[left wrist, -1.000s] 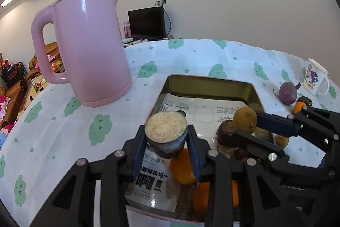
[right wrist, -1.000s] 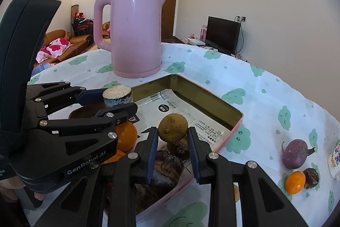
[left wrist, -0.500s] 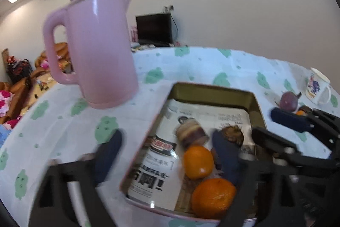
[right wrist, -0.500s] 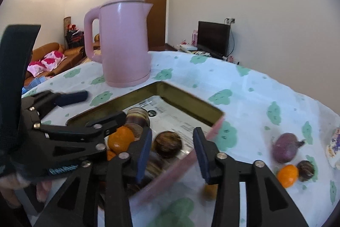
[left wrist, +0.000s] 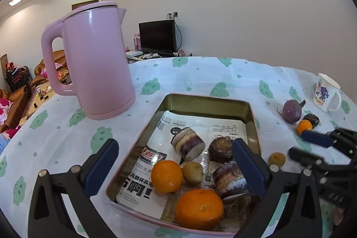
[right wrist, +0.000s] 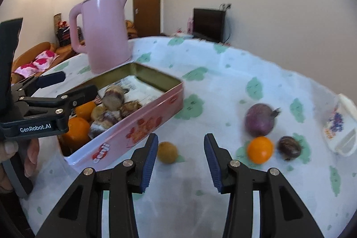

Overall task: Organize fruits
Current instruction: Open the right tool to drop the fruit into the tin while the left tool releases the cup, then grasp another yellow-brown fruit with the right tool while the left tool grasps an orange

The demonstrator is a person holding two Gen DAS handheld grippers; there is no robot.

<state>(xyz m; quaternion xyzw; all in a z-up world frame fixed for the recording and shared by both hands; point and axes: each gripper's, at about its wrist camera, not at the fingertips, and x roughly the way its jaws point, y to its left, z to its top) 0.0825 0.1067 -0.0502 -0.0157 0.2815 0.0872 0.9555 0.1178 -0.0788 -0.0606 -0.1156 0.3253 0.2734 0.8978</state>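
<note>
Left wrist view: your left gripper [left wrist: 174, 162] stands with its jaws spread wide over the near end of the pink tin [left wrist: 209, 102], nothing between the pads. The tin is lined with printed paper [left wrist: 142, 189] and holds two oranges [left wrist: 198, 207], a small yellow-brown fruit [left wrist: 193, 172], a cut purple-skinned piece [left wrist: 188, 144] lying on its side, and two or three dark brown pieces [left wrist: 219, 148] at the right — their kind cannot be told. A pink kettle [left wrist: 93, 64] stands upright on the green-patterned tablecloth [left wrist: 200, 79], just left of the tin's far corner. Right of the tin, on the cloth: a small brown fruit [left wrist: 276, 159] just beside the wall, then farther off a purple round fruit [left wrist: 291, 110], a small orange [left wrist: 304, 126], a dark fruit [left wrist: 312, 119] and a printed mug [left wrist: 325, 95]. Your right gripper [left wrist: 312, 146] shows at the right edge.

Right wrist view: your right gripper [right wrist: 180, 160] is part open and empty, over bare cloth outside the tin's [right wrist: 133, 126] long wall. The small brown fruit [right wrist: 167, 152] lies just beyond the left fingertip [right wrist: 151, 148] — not between the pads. The purple round fruit [right wrist: 260, 118], small orange [right wrist: 260, 150] and dark fruit [right wrist: 289, 147] sit close together to the right, the mug [right wrist: 341, 126] beyond. Your left gripper [right wrist: 67, 86] reaches over the tin; a hand [right wrist: 20, 157] grips its handle.
</note>
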